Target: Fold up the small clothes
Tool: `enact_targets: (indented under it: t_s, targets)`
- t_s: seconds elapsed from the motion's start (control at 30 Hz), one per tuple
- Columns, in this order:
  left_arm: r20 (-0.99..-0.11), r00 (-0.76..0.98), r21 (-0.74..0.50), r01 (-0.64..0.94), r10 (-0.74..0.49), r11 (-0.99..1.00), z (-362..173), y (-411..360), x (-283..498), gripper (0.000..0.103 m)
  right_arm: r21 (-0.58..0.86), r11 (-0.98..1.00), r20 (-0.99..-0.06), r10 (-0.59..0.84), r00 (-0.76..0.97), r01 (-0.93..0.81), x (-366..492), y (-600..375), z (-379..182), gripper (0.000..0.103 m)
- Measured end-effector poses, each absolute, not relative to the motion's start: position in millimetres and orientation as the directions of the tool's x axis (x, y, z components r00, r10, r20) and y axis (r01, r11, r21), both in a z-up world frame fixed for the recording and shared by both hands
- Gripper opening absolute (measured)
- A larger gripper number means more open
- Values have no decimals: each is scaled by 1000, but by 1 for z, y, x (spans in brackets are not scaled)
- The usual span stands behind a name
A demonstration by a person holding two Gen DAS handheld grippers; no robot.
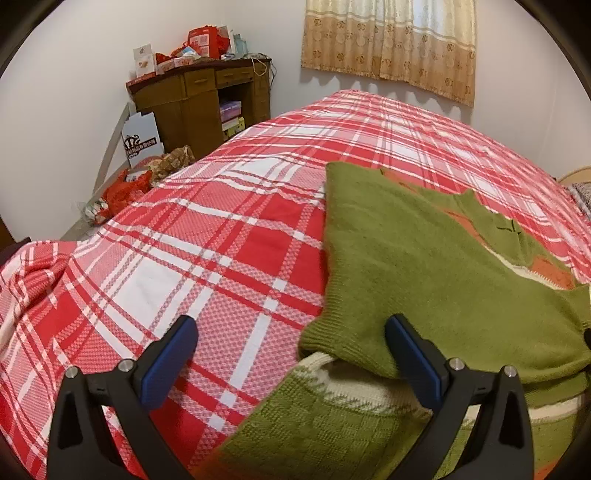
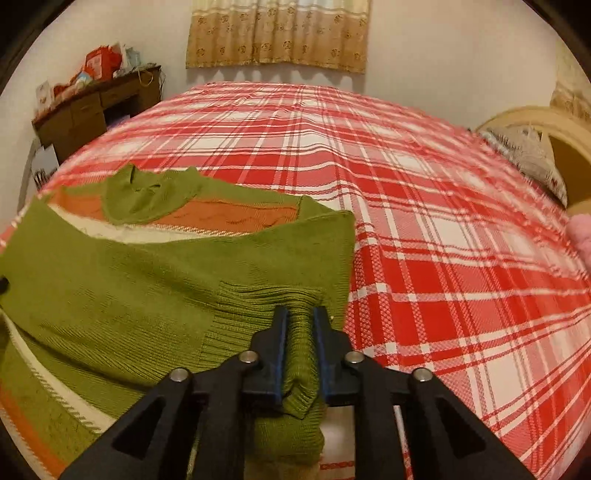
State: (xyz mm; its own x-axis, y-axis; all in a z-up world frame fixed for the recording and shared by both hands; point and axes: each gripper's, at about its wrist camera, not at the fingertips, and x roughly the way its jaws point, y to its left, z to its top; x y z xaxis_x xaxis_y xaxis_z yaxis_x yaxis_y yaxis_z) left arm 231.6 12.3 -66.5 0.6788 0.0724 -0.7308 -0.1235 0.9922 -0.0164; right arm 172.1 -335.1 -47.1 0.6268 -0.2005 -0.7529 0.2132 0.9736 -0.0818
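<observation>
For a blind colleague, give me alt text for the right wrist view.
The right gripper pinches the ribbed cuff of a green sweater with orange and cream bands, lying on a bed with a red plaid bedspread. Behind stand a curtain and a cluttered wooden desk.

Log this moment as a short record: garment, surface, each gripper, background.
garment: green sweater with orange and cream bands, sleeves folded across the body
surface: red plaid bedspread
left gripper: open, one finger at the sleeve cuff
right gripper: shut on ribbed cuff
background: wooden desk, curtain
</observation>
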Motion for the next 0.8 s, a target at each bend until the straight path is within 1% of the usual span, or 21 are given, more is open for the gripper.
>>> enact_targets:
  t_s: [0.03,0.1,0.13,0.17,0.2,0.33,0.37,0.4,0.43,0.47,0.5,0.6,0.67,0.73,0.77,0.8]
  targets:
    - [-729,680,-14,-124,75,992,-66,12,231,103,-52,972,-760,-187,622,229,169,-340,-44,26]
    - [-731,679,-24,-123,67,992,-65,14,230,103,-51,942,-720,-264,641,331,149,-342,-30,26]
    - [-733,677,-28,-123,63,992,-65,15,231,103,-37,940,-687,-271,674,341,137,-338,-21,27]
    - [-734,676,-28,-124,64,992,-65,16,231,103,-21,949,-668,-247,702,315,129,-332,-15,27]
    - [-733,676,-22,-124,68,992,-65,15,231,103,-13,961,-666,-214,715,276,125,-324,-13,27]
    - [-733,677,-16,-122,71,992,-65,15,231,103,21,990,-714,-80,696,136,134,-299,-26,27]
    - [-737,673,-25,-116,60,993,-65,15,232,103,23,994,-741,-57,669,110,139,-293,-35,27]
    - [-741,670,-27,-108,52,994,-65,15,232,103,22,994,-773,-51,633,107,143,-291,-45,28]
    - [-744,667,-20,-95,49,995,-65,15,232,103,18,994,-777,-56,627,111,142,-290,-51,31]
    - [-742,668,-4,-79,50,997,-65,13,229,103,11,994,-760,-65,647,113,138,-290,-50,32]
    - [-736,674,14,-65,54,998,-64,11,224,103,4,993,-766,-71,638,114,136,-290,-50,34]
    - [-716,693,70,-43,80,997,-64,8,207,103,17,992,-803,-62,593,128,122,-291,-46,35]
    - [-717,690,128,-5,96,992,-67,3,193,103,60,989,-767,-41,640,136,93,-292,-31,35]
    - [-692,716,148,19,90,989,-63,5,174,103,72,989,-714,-39,699,129,56,-292,-11,37]
    - [-687,723,141,35,72,989,-60,9,164,103,65,990,-692,-47,720,127,41,-291,-3,40]
    - [-691,721,118,55,42,991,-59,15,156,103,55,990,-668,-58,742,127,23,-290,5,48]
